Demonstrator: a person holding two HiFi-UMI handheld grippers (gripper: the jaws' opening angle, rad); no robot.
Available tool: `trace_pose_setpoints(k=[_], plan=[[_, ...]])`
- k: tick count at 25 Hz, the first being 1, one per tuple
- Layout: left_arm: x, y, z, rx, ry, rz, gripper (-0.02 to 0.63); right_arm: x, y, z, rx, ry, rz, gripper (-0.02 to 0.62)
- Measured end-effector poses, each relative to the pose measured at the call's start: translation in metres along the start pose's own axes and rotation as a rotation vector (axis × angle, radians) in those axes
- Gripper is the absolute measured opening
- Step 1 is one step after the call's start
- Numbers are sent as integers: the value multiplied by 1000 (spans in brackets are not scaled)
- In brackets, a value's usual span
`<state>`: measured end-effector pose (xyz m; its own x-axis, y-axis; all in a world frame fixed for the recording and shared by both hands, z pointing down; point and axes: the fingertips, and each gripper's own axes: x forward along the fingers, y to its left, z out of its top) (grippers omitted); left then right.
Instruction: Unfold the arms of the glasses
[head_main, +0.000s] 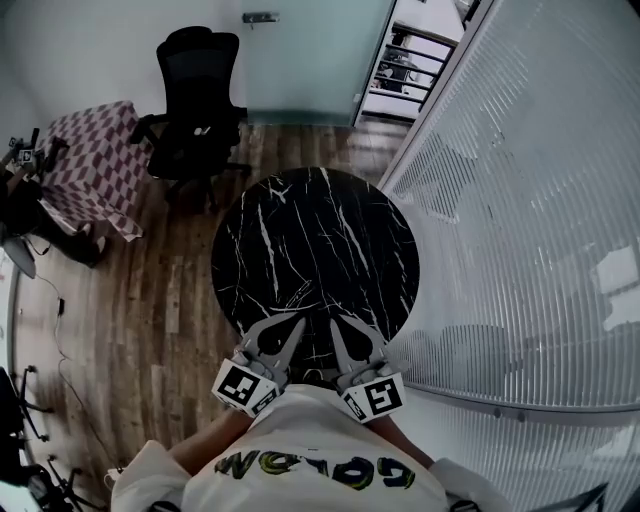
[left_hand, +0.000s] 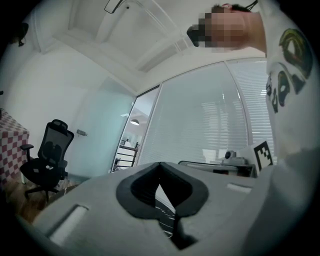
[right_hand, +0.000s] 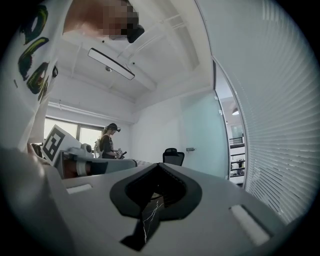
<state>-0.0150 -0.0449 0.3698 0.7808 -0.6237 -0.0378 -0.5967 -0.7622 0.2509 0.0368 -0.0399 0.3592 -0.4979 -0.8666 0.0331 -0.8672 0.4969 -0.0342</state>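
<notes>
No glasses show in any view. The round black marble table (head_main: 315, 240) lies bare in front of me. My left gripper (head_main: 297, 323) hangs over the table's near edge with its jaws shut and nothing between them. My right gripper (head_main: 335, 321) sits just to its right, also shut and empty, and the two tips point toward each other. In the left gripper view the jaws of the left gripper (left_hand: 160, 164) meet at a point, with a sliver of marble below. The right gripper (right_hand: 159, 165) shows the same in its own view.
A black office chair (head_main: 198, 90) stands beyond the table. A table under a checkered cloth (head_main: 95, 165) is at the far left. A glass wall with blinds (head_main: 520, 230) runs close along the right. A person (right_hand: 107, 142) stands far off in the right gripper view.
</notes>
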Motion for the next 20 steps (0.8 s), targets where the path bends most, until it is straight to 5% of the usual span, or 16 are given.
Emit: trace_pose_setpoints(k=[13, 20], plan=[[10, 2, -35, -12, 77, 51, 2, -5, -9, -30, -64, 81, 85, 0], [21, 24, -93, 49, 230, 19, 3, 12, -21, -88, -377, 285, 233, 0]])
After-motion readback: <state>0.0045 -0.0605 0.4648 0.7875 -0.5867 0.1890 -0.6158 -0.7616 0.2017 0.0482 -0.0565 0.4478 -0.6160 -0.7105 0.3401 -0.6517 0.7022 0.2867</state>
